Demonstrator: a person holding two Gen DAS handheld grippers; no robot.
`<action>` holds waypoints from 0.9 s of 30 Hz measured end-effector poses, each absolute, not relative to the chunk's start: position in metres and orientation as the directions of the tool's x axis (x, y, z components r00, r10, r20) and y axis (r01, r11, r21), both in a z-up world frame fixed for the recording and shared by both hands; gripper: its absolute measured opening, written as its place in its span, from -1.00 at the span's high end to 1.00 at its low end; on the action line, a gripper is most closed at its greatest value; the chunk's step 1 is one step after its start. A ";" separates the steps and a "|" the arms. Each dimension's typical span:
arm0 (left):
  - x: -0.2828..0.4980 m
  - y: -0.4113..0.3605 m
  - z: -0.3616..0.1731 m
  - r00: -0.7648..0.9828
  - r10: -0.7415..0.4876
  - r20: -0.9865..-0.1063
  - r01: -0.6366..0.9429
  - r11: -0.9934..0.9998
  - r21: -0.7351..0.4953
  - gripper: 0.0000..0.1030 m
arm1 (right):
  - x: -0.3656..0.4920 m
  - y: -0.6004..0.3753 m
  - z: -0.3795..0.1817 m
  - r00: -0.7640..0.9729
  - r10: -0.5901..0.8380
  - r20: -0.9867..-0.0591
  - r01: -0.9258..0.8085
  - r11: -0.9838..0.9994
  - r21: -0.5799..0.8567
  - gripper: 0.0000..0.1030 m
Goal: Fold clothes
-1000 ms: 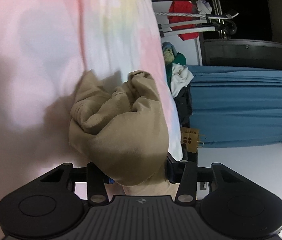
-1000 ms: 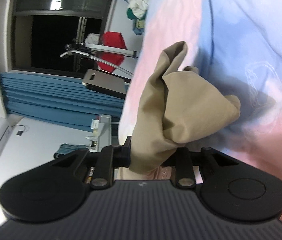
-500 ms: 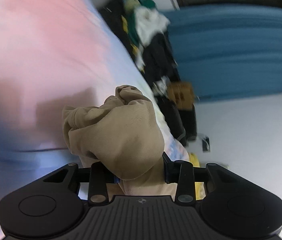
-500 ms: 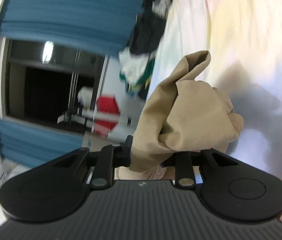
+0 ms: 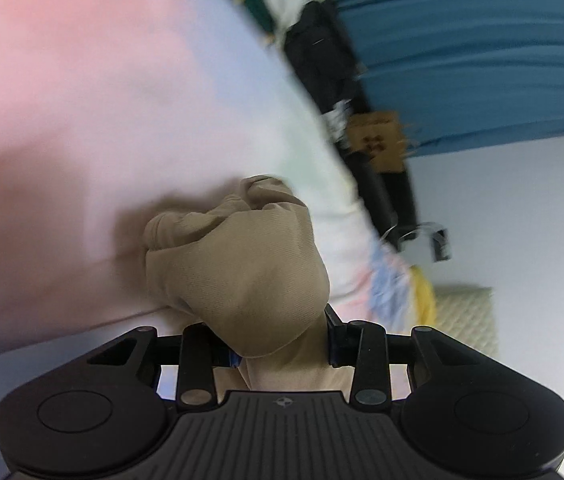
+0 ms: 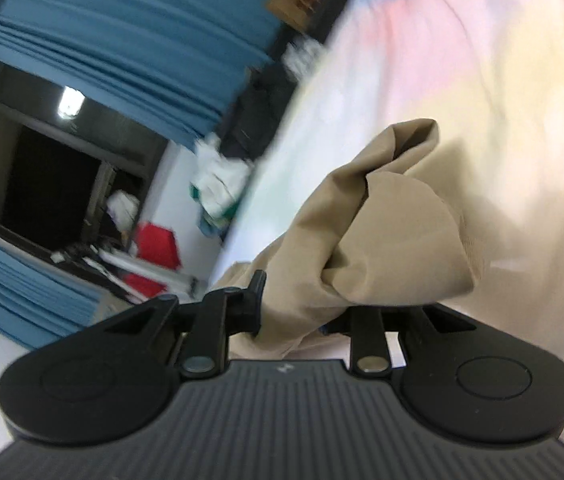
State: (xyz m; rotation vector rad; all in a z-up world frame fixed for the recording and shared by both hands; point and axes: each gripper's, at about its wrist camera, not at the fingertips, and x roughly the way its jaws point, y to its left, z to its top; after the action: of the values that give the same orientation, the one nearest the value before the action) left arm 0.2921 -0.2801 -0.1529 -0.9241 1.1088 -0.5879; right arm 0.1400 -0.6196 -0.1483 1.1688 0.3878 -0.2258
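Grippers are clamping opposite ends of a tan garment (image 5: pixel 242 268) above a pastel tie-dye bedsheet (image 5: pixel 102 112). The left gripper (image 5: pixel 278 344) is pinching a bunched wad of the ribbed tan cloth between its black fingers (image 5: pixel 335 338), the fabric bulging forward over them and casting a shadow on the pink sheet just behind it. The right gripper (image 6: pixel 301 316) is gripping another bundle of the same tan garment (image 6: pixel 381 248), its folds rising to a peak over the yellow and pink part of the bedsheet (image 6: pixel 461 60). Blue curtains (image 5: pixel 481 60) are hanging beyond the bed, where a heap of dark and white clothes (image 5: pixel 313 32) is lying along the edge. A dark window (image 6: pixel 50 184) and a red cloth (image 6: pixel 154 248) are showing in the blurred right wrist view.
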 end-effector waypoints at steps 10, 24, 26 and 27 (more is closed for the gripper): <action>0.260 -0.249 -0.164 0.327 -0.739 -0.589 0.087 0.644 -0.760 0.18 | 0.062 -0.574 -0.229 0.882 0.097 -0.461 0.429 0.240 0.871 0.44; 0.148 -0.223 -0.006 0.477 -0.630 -0.612 0.449 0.774 -0.447 -0.62 | -0.010 -0.540 -0.100 0.813 -0.054 -0.580 0.521 0.511 0.683 0.05; 0.110 -0.207 0.027 0.502 -0.628 -0.595 0.500 0.772 -0.392 -0.71 | -0.029 -0.526 -0.075 0.822 -0.099 -0.561 0.508 0.571 0.644 -0.37; 0.091 -0.204 0.046 0.517 -0.626 -0.584 0.516 0.772 -0.371 -0.85 | -0.034 -0.519 -0.062 0.827 -0.119 -0.550 0.502 0.598 0.625 -0.44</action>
State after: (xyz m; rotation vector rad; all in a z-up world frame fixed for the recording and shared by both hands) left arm 0.0910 -0.2043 0.0465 -0.1582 0.7640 -0.6884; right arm -0.0340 -0.5190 -0.0622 0.8608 0.4884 -0.3771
